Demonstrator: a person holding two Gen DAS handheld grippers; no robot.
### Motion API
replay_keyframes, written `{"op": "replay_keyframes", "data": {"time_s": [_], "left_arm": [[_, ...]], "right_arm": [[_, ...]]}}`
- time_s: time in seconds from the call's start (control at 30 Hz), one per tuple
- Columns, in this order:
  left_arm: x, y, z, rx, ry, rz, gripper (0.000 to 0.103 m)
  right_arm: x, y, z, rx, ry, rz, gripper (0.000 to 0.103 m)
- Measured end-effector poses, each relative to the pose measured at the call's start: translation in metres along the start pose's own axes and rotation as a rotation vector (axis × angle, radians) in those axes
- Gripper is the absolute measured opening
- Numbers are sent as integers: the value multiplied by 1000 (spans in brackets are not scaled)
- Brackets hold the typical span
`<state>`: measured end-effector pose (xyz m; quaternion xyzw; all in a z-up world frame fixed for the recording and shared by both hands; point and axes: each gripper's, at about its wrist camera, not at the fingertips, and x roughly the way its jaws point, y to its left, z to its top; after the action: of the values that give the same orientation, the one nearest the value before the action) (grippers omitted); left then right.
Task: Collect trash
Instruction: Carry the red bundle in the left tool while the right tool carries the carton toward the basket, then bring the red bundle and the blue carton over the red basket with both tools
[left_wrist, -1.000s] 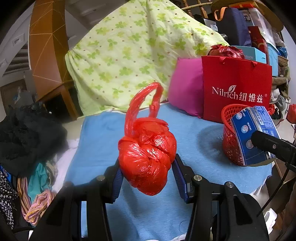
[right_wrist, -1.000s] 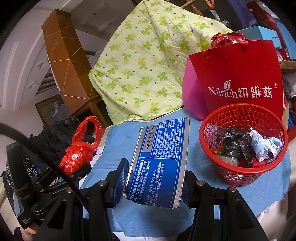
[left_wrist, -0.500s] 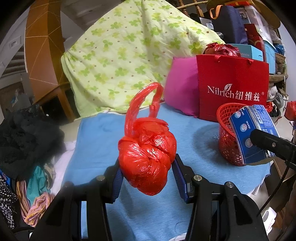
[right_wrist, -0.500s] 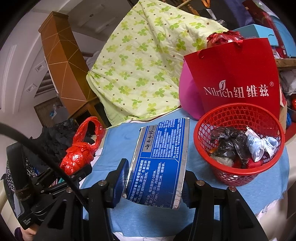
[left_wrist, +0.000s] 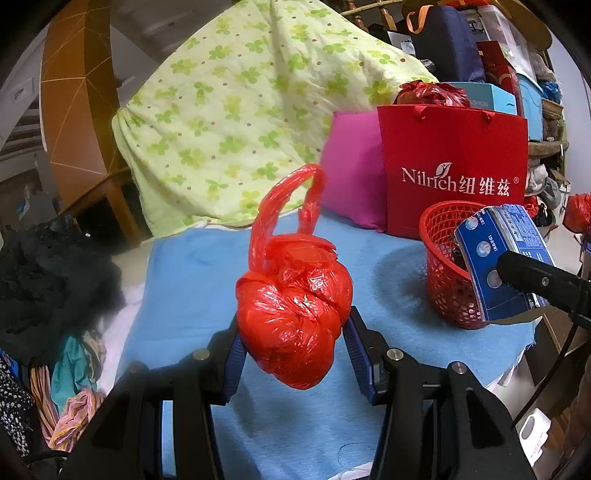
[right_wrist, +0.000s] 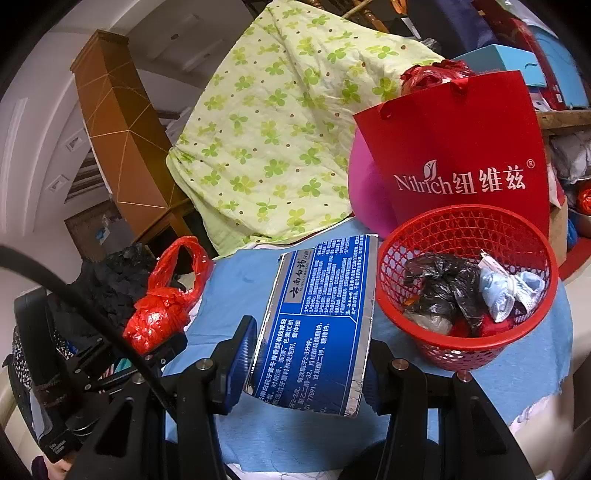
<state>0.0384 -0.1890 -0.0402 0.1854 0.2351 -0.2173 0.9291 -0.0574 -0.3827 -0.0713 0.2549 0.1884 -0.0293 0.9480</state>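
Note:
My left gripper (left_wrist: 293, 343) is shut on a knotted red plastic bag (left_wrist: 293, 314) and holds it above the blue cloth (left_wrist: 192, 280). My right gripper (right_wrist: 308, 350) is shut on a flat blue toothpaste box (right_wrist: 317, 317), just left of the red mesh basket (right_wrist: 465, 347). The basket holds black, pale blue and red trash. In the left wrist view the basket (left_wrist: 443, 280) stands at the right with the blue box (left_wrist: 495, 258) over its near rim. The red bag also shows at the left in the right wrist view (right_wrist: 159, 317).
A red Nilrich paper bag (right_wrist: 461, 155) and a pink cushion (left_wrist: 351, 177) stand behind the basket. A green flowered quilt (left_wrist: 240, 110) is piled at the back. Dark clothes (left_wrist: 44, 280) lie at the left. The cloth's edge drops off at the right.
Both grippers have moved slightly closer to the basket and red paper bag. Their holds on the red bag and the blue box are unchanged.

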Motion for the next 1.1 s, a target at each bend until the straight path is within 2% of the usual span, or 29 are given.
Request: {"op": "replay_keyframes", "data": {"time_s": [1.1], "left_arm": [[8, -53, 3, 89, 19, -34, 52]], "right_arm": [[-8, -58, 4, 104, -18, -25, 54]]}}
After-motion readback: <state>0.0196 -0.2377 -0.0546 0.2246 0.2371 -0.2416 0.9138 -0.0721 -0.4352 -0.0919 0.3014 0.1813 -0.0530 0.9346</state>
